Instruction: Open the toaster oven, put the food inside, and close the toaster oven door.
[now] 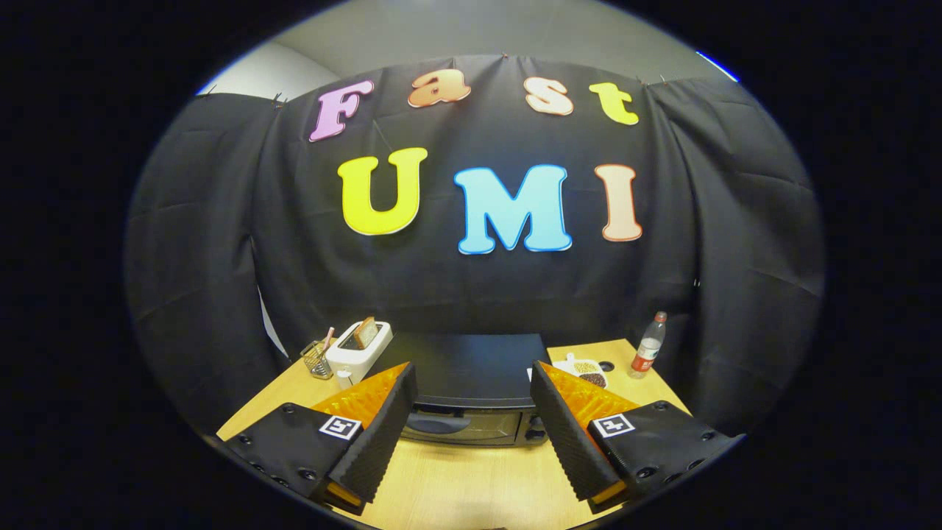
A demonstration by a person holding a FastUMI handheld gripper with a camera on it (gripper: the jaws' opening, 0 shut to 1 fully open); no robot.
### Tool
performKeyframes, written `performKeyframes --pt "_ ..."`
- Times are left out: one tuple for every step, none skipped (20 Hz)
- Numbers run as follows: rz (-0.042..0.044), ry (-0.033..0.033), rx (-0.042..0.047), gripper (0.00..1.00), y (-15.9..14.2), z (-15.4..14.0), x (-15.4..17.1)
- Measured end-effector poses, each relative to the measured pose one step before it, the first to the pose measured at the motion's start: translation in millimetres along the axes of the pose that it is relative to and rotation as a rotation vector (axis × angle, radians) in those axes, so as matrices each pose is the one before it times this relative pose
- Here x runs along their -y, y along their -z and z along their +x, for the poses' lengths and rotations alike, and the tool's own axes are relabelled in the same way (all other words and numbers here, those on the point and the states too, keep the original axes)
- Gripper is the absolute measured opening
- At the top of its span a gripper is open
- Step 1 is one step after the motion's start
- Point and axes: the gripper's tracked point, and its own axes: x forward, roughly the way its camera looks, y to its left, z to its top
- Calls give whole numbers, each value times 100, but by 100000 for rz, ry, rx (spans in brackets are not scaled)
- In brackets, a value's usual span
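Observation:
A black toaster oven (471,383) stands on the wooden table (471,486), straight ahead of my fingers. Its glass door with a dark handle (434,423) is shut. My gripper (471,383) is open, held above the table in front of the oven, with nothing between the two black ribbed fingers (383,434). A white plate of food (585,370) with light and dark pieces lies to the right of the oven, beyond the right finger.
A white pop-up toaster (359,352) with a slice of bread in it stands left of the oven. A wire holder (318,358) sits beside it. A clear water bottle (647,346) stands at the table's far right corner.

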Motion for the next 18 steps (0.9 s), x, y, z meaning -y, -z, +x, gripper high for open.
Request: performKeyframes --pt "124 870 2901 98 -779 -1157 731" --pt "806 15 1931 98 -562 -773 452" --pt "1452 -368 978 98 -398 -894 335" --pt "887 -330 584 98 -326 -797 314" --pt "602 -158 826 98 -368 -568 386" --pt "-111 -88 1592 98 -645 -630 384" --pt "-1085 -12 1601 98 -395 -779 241" --pt "-1421 109 450 98 -376 -514 305" --pt "-1032 -125 140 98 39 -441 166" --pt "-415 348 345 98 -19 -410 279" --pt "199 284 173 98 -58 -45 276" --pt "776 -214 -40 98 -16 -134 13" --pt "259 -285 -508 98 193 -35 -104" --pt "-353 63 -891 98 221 -24 53" --pt "-559 89 -283 98 61 -11 143" --pt "-276 134 198 98 -92 60 46" --pt "119 -33 296 98 -8 -49 -66" --pt "429 -114 349 98 -175 -41 -31"
